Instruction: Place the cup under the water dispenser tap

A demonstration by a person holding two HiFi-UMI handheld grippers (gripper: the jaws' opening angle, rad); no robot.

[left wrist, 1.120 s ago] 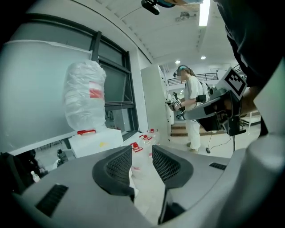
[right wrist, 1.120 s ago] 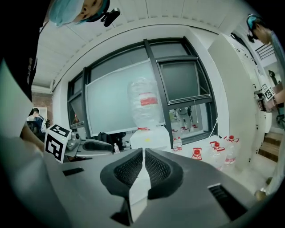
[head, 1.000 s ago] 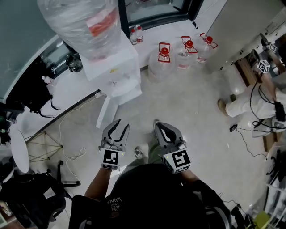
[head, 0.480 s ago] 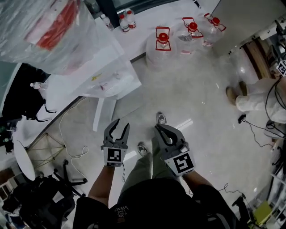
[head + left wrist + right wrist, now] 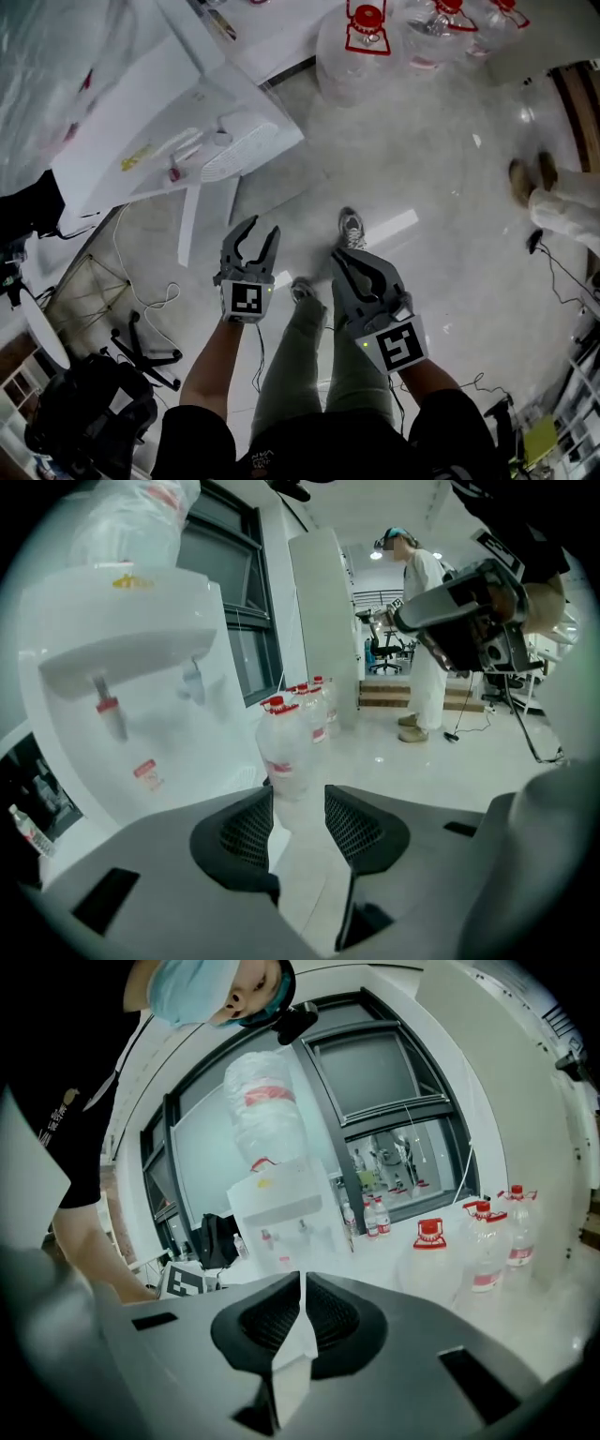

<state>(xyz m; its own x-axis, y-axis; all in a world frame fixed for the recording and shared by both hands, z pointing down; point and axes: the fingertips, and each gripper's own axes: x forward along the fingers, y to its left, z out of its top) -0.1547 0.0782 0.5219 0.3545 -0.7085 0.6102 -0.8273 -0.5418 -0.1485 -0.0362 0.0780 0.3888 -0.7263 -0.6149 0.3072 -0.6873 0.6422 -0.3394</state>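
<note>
Cup shows in no view. Water dispenser point(image 5: 122, 141) lies ahead-left, nearer the left gripper point(image 5: 260, 228), whose empty jaws have just been opening. The right gripper point(image 5: 352, 261) has its jaws closed on nothing.

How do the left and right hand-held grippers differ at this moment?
On the left hand-held gripper the jaws stand apart and have just been opening, with nothing between them; on the right hand-held gripper they are together. The left one sits nearer the water dispenser than the right. Both are empty: neither holds a cup.
</note>
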